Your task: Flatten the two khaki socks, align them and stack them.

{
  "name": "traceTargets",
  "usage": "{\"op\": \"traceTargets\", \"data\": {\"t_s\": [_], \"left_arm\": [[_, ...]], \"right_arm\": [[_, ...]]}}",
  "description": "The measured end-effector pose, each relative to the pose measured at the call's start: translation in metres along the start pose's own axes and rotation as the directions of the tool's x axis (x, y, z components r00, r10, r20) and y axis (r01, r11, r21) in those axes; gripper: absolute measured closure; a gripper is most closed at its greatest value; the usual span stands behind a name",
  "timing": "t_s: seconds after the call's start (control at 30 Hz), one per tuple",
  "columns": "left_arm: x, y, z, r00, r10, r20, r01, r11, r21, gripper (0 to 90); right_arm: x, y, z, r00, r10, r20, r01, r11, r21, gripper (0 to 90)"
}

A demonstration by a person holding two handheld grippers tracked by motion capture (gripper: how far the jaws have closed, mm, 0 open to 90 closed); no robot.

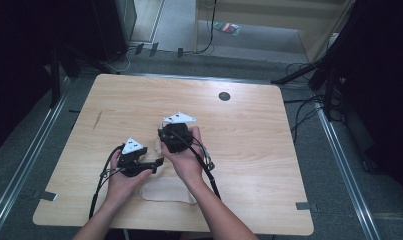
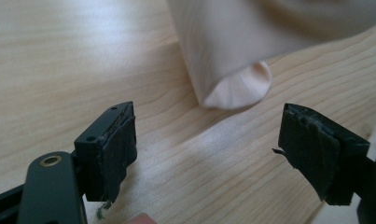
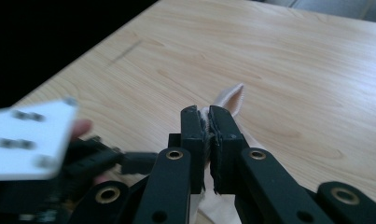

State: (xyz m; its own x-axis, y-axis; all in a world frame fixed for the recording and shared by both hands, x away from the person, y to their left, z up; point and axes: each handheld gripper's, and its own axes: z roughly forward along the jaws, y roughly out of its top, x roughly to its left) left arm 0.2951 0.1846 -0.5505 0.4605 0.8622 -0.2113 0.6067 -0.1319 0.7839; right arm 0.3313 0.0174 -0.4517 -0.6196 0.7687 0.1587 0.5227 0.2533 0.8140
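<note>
On the left, my left gripper point(image 1: 156, 162) stood with its fingers point(image 2: 112, 149) wide and nothing between them, low over the counter point(image 1: 249, 150). In the left gripper view the hanging fold of the cloth point(image 2: 232, 70) lay just ahead of the gap, its lower edge touching or just clear of the wood; I could not tell which.

To the right, my right gripper point(image 3: 208, 128) had its fingers clamped on the upper edge of that pale cloth, a small tip of it showing above them. In the high view the rest of the cloth trailed down to the counter at the near edge.

Risks, in my judgement: the bite appeared thin, so the fabric could slip free under its own weight. The left fingers, if they closed short, would meet wood or air, not cloth. A pull while both held could also drag the trailing part off the near edge.
</note>
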Motion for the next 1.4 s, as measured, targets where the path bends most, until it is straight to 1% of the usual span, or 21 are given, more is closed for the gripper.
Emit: {"op": "traceTargets", "data": {"t_s": [0.1, 0.23, 0.27, 0.3, 0.37, 0.4, 0.47, 0.53, 0.57, 0.63, 0.67, 0.73, 0.83, 0.93, 0.97, 1.07, 1.13, 1.2, 1.27, 1.3, 1.4], "left_arm": [[0.004, 0.002, 0.000, 0.9992, -0.040, 0.007, 0.040, 0.9991, -0.011, 23.3], [0.008, 0.005, 0.002, 0.9989, -0.044, -0.014, 0.044, 0.9980, -0.046, 42.0], [0.009, 0.005, 0.001, 0.9988, -0.031, -0.037, 0.029, 0.9980, -0.056, 49.8], [0.010, 0.005, -0.002, 0.9954, -0.018, -0.094, 0.010, 0.9968, -0.079, 57.4], [0.019, 0.005, -0.011, 0.9937, -0.033, -0.108, 0.022, 0.9942, -0.105, 82.7], [0.021, 0.005, -0.015, 0.9892, -0.026, -0.144, 0.010, 0.9940, -0.109, 87.5], [0.026, 0.006, -0.027, 0.9645, 0.020, -0.263, -0.057, 0.9890, -0.136, 89.2], [0.024, 0.007, -0.035, 0.9263, 0.077, -0.369, -0.141, 0.9786, -0.150, 89.5], [0.022, 0.007, -0.038, 0.8924, 0.126, -0.433, -0.205, 0.9688, -0.140, 89.5], [0.019, 0.007, -0.036, 0.8664, 0.194, -0.460, -0.261, 0.9614, -0.086, 89.5], [0.017, 0.006, -0.032, 0.8648, 0.222, -0.450, -0.273, 0.9605, -0.052, 89.5], [0.015, 0.003, -0.025, 0.8732, 0.253, -0.416, -0.282, 0.9593, -0.008, 89.5], [0.010, 0.000, -0.015, 0.8963, 0.280, -0.344, -0.286, 0.9576, 0.035, 89.4], [0.005, 0.000, -0.011, 0.9021, 0.307, -0.304, -0.305, 0.9509, 0.055, 88.7], [0.003, -0.001, -0.010, 0.9078, 0.302, -0.291, -0.301, 0.9523, 0.048, 87.9], [0.002, 0.000, -0.009, 0.9099, 0.311, -0.275, -0.303, 0.9504, 0.071, 84.7], [0.003, 0.000, -0.008, 0.9206, 0.290, -0.262, -0.280, 0.9571, 0.074, 81.2], [0.005, 0.000, -0.007, 0.9228, 0.285, -0.259, -0.275, 0.9585, 0.075, 78.1], [0.006, -0.001, -0.008, 0.9339, 0.267, -0.238, -0.258, 0.9638, 0.068, 75.7], [0.007, -0.001, -0.009, 0.9430, 0.252, -0.218, -0.245, 0.9679, 0.057, 75.3], [0.010, -0.001, -0.009, 0.9571, 0.231, -0.175, -0.226, 0.9729, 0.049, 74.4]], "right_arm": [[0.007, 0.008, -0.004, 0.9997, -0.002, -0.023, 0.001, 1.000, -0.018, 86.2], [0.016, 0.017, -0.013, 0.9967, 0.021, -0.078, -0.024, 0.999, -0.044, 86.2], [0.017, 0.019, -0.016, 0.9956, 0.026, -0.090, -0.031, 0.998, -0.049, 86.2], [0.019, 0.020, -0.018, 0.9947, 0.030, -0.099, -0.035, 0.998, -0.056, 86.2], [0.019, 0.022, -0.026, 0.9949, 0.021, -0.098, -0.029, 0.997, -0.074, 86.3], [0.017, 0.023, -0.029, 0.9956, 0.024, -0.091, -0.031, 0.996, -0.082, 86.5], [0.009, 0.022, -0.031, 0.9972, 0.030, -0.069, -0.036, 0.996, -0.086, 86.8], [-0.002, 0.017, -0.027, 0.9971, 0.051, -0.057, -0.055, 0.996, -0.070, 87.0], [-0.006, 0.013, -0.025, 0.9973, 0.056, -0.047, -0.059, 0.996, -0.060, 87.0], [-0.015, 0.003, -0.015, 0.9972, 0.065, -0.037, -0.066, 0.997, -0.034, 87.1], [-0.021, -0.005, -0.009, 0.9971, 0.072, -0.026, -0.072, 0.997, -0.011, 87.0], [-0.032, -0.018, 0.001, 0.9959, 0.091, -0.004, -0.091, 0.996, 0.018, 87.0], [-0.047, -0.033, 0.011, 0.9921, 0.125, 0.017, -0.125, 0.991, 0.050, 87.0], [-0.059, -0.045, 0.016, 0.9914, 0.124, 0.043, -0.126, 0.990, 0.068, 87.0], [-0.060, -0.047, 0.017, 0.9918, 0.118, 0.050, -0.121, 0.990, 0.071, 87.0], [-0.066, -0.051, 0.018, 0.9921, 0.103, 0.072, -0.108, 0.991, 0.077, 87.0], [-0.067, -0.052, 0.018, 0.9923, 0.083, 0.092, -0.090, 0.992, 0.083, 87.0], [-0.070, -0.054, 0.018, 0.9915, 0.078, 0.104, -0.087, 0.992, 0.088, 87.0], [-0.074, -0.056, 0.017, 0.9905, 0.070, 0.118, -0.081, 0.992, 0.093, 87.0], [-0.075, -0.057, 0.017, 0.9903, 0.071, 0.120, -0.082, 0.992, 0.094, 87.0], [-0.080, -0.060, 0.017, 0.9893, 0.069, 0.129, -0.083, 0.991, 0.106, 87.0]]}}
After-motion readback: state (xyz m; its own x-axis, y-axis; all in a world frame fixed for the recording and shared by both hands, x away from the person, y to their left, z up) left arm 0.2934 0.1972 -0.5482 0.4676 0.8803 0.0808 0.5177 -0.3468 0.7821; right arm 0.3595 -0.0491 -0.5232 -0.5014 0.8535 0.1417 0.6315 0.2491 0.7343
